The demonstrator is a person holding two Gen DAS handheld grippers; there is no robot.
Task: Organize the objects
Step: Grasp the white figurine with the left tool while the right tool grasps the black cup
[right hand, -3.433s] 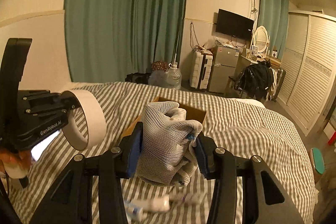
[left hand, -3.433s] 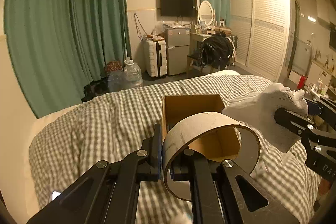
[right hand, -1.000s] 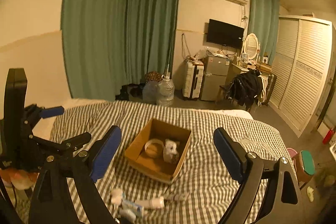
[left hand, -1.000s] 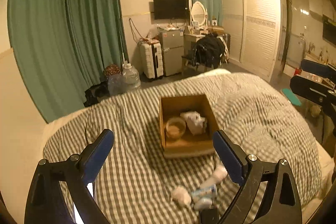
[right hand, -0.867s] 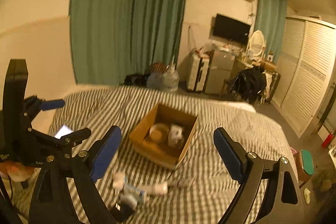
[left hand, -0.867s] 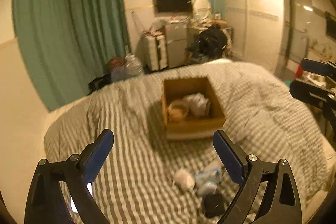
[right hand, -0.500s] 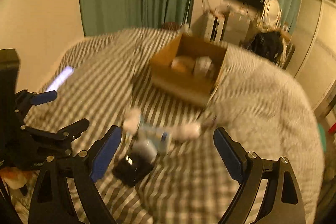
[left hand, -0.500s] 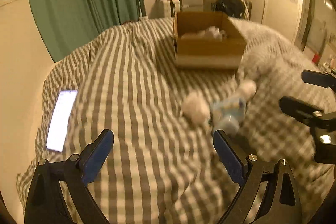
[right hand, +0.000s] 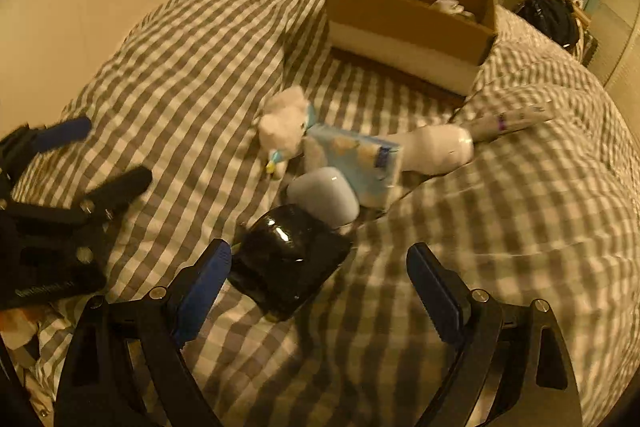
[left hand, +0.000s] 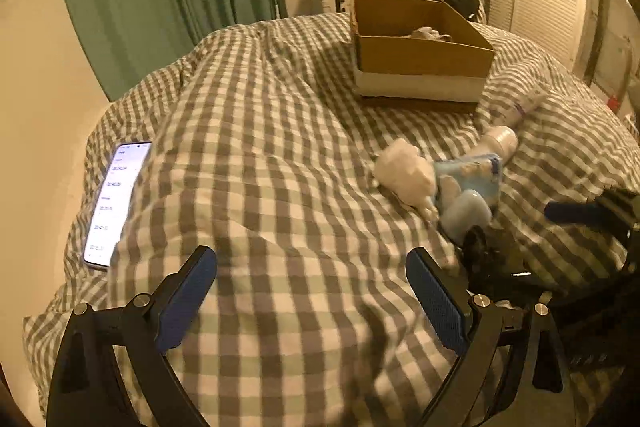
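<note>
- Left wrist view: the left gripper (left hand: 310, 291) has its jaws spread wide with nothing between them, only the checked duvet (left hand: 256, 147). The loose pile lies off to its right: a white plush toy (left hand: 404, 173), a blue tissue pack (left hand: 474, 171), a pale blue case (left hand: 466, 213) and a black object (left hand: 486, 259) just right of the right fingertip. The cardboard box (left hand: 420, 55) sits far and to the right, a phone (left hand: 114, 203) near left.
- Right wrist view: the right gripper (right hand: 320, 283) is also spread wide and empty. The black object (right hand: 290, 261) lies between its fingers, nearer the left pad (right hand: 204, 287), long axis running near-left to far-right. The case (right hand: 324, 195), tissue pack (right hand: 356, 159), plush toy (right hand: 286, 125) and white bottle (right hand: 438, 147) lie just beyond, the box (right hand: 408, 19) far ahead.
- Judgement: the right gripper is nearer; a slight shift left would centre the black object.
</note>
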